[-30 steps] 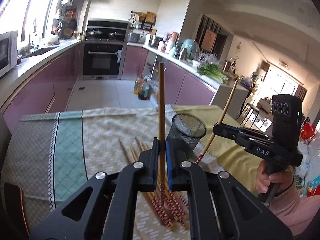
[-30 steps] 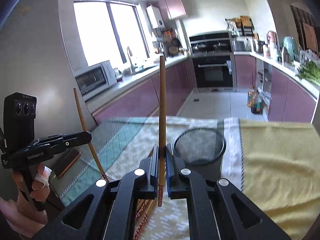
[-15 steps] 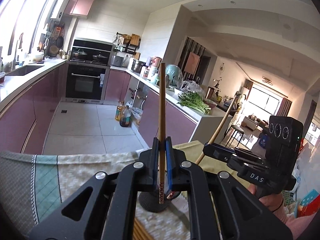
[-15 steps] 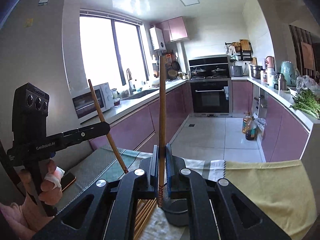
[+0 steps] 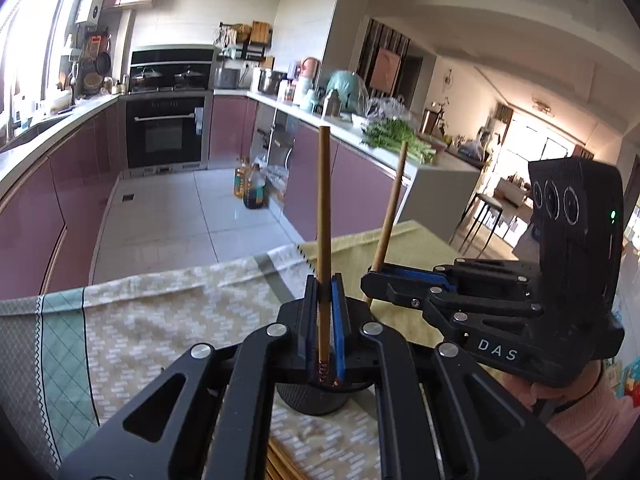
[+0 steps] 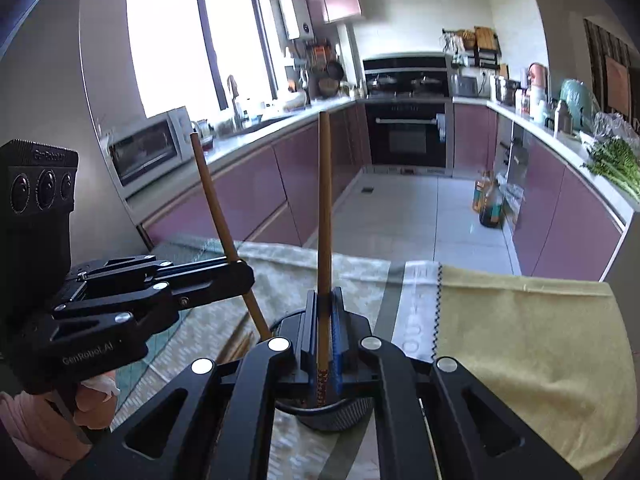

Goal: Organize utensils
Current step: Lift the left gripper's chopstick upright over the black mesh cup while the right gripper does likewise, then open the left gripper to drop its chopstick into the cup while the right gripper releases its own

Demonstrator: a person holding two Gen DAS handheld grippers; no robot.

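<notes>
My left gripper (image 5: 322,292) is shut on a wooden chopstick (image 5: 323,216) held upright, its patterned red tip just above the black mesh cup (image 5: 312,398). My right gripper (image 6: 323,304) is shut on another chopstick (image 6: 325,208), also upright, its tip over the same mesh cup (image 6: 336,412). Each gripper shows in the other's view: the right gripper (image 5: 370,280) with its tilted chopstick (image 5: 390,208), the left gripper (image 6: 248,276) with its chopstick (image 6: 216,204). More chopsticks (image 6: 236,346) lie on the cloth beside the cup.
The table carries a patterned cloth (image 5: 160,328) and a yellow cloth (image 6: 520,340). Beyond the table edge is a kitchen floor with oil bottles (image 5: 250,188), purple cabinets and an oven (image 5: 166,132).
Both grippers have come together over the mesh cup and lowered, each still holding its chopstick upright. The cup now sits right beneath the chopstick tips.
</notes>
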